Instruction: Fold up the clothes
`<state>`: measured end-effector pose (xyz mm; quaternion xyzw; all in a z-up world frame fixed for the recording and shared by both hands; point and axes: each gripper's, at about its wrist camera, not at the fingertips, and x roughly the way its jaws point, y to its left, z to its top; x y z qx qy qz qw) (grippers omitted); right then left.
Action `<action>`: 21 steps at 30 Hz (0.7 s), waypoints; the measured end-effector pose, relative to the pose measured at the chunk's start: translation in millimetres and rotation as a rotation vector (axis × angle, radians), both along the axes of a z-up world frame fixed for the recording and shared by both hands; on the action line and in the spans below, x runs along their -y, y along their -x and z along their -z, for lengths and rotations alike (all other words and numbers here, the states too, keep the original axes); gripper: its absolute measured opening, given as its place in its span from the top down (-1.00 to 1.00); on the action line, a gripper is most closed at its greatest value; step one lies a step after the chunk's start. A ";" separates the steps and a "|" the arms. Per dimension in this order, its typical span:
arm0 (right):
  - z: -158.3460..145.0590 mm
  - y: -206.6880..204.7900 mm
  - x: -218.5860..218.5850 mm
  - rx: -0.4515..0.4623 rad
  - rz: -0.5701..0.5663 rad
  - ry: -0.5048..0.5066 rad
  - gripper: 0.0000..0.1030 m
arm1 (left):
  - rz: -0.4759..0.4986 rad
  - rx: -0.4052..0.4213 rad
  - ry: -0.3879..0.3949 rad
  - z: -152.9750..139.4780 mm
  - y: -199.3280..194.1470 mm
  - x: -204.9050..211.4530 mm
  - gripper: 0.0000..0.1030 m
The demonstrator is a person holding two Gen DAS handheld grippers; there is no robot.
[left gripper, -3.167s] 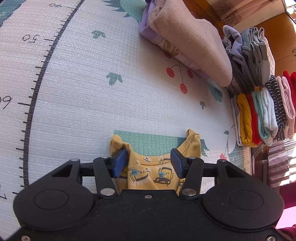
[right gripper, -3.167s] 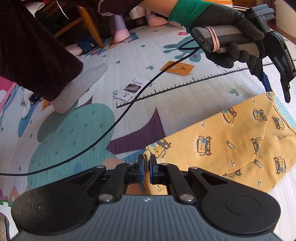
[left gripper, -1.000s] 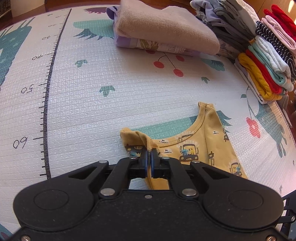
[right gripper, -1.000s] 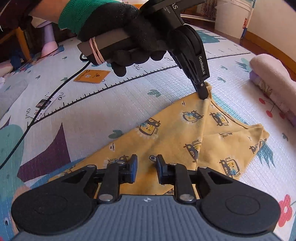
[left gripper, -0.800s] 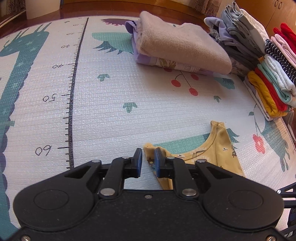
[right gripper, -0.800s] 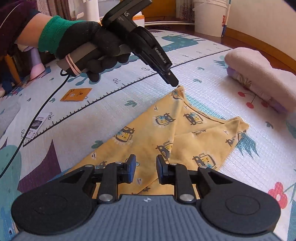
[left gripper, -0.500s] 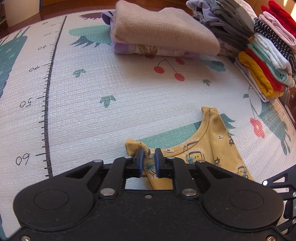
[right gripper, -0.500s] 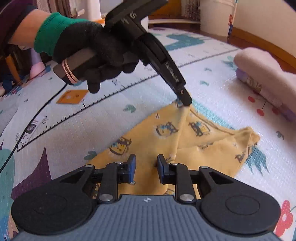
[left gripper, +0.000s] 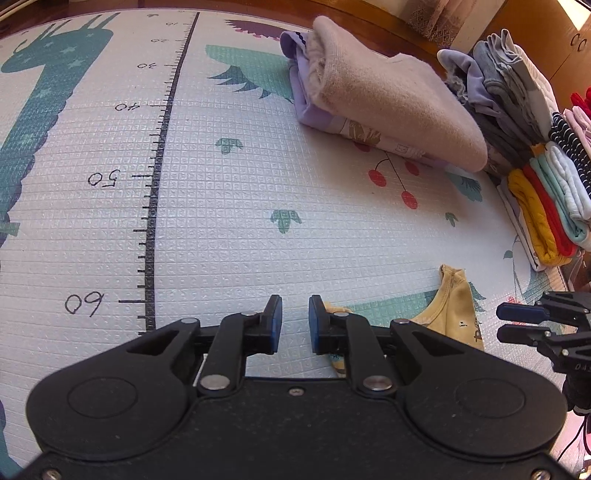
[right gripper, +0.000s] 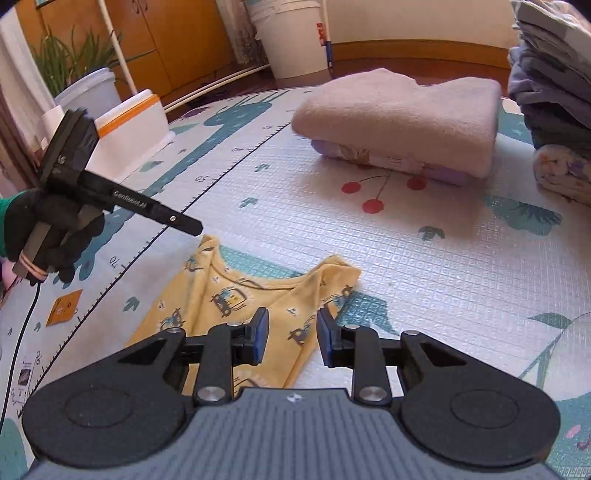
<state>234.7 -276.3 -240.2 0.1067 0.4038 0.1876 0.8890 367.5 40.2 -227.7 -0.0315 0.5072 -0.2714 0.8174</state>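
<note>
A yellow sleeveless top with a car print [right gripper: 221, 299] lies flat on the play mat [right gripper: 424, 266], neckline and two shoulder straps toward the far side. My right gripper [right gripper: 291, 334] hovers open just above its near part, and fabric shows in the gap below the fingers. In the left wrist view only the top's strap and edge [left gripper: 456, 299] appear, to the right of my left gripper [left gripper: 295, 319], which is open with bare mat between its pads. From the right wrist view, the left gripper [right gripper: 188, 225] sits in a gloved hand [right gripper: 48, 236], its tip just above the left strap.
A folded beige and lilac bundle [left gripper: 388, 99] lies on the far mat. Stacks of folded clothes [left gripper: 546, 206] line the right edge. A printed ruler line [left gripper: 155, 206] runs down the mat. An orange card [right gripper: 64, 306], a cable [right gripper: 20, 332] and white buckets [right gripper: 291, 33] sit at the left and back.
My left gripper, shut on the top's shoulder strap a second ago, has opened and drawn off to the left of it. My right gripper has opened wider and moved toward the neckline.
</note>
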 end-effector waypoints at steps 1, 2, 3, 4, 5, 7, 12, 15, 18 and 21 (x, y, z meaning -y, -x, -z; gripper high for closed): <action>1.0 -7.5 10.3 -0.007 0.033 -0.021 0.40 | 0.006 -0.018 0.016 1.6 -0.5 0.3 0.78; 4.5 -16.5 18.5 -0.019 0.056 -0.049 0.38 | 0.015 -0.032 0.032 2.6 -0.2 1.7 0.78; 7.4 -22.0 22.3 -0.030 0.060 -0.070 0.31 | 0.024 -0.043 0.044 3.2 0.2 3.3 0.78; 10.3 -27.6 26.2 -0.040 0.064 -0.092 0.24 | 0.031 -0.055 0.055 3.9 0.3 4.7 0.78; 13.1 -33.1 30.0 -0.050 0.067 -0.114 0.18 | 0.038 -0.067 0.067 4.5 0.2 6.0 0.78; 18.9 -43.3 36.6 -0.071 0.074 -0.154 0.04 | 0.038 -0.085 0.075 6.9 -1.6 6.5 0.73; 32.0 -60.3 34.6 -0.124 0.049 -0.207 0.12 | 0.058 -0.090 0.074 10.9 -5.1 8.6 0.73; 32.1 -64.2 32.8 -0.127 0.023 -0.222 0.74 | 0.093 -0.077 0.068 9.9 -3.8 13.7 0.72; 32.3 -68.1 31.0 -0.131 -0.004 -0.237 0.86 | 0.125 -0.051 0.051 8.0 -1.7 20.1 0.85; 27.3 -67.4 30.3 -0.101 -0.012 -0.228 0.88 | 0.172 0.007 0.018 2.6 2.6 29.6 0.90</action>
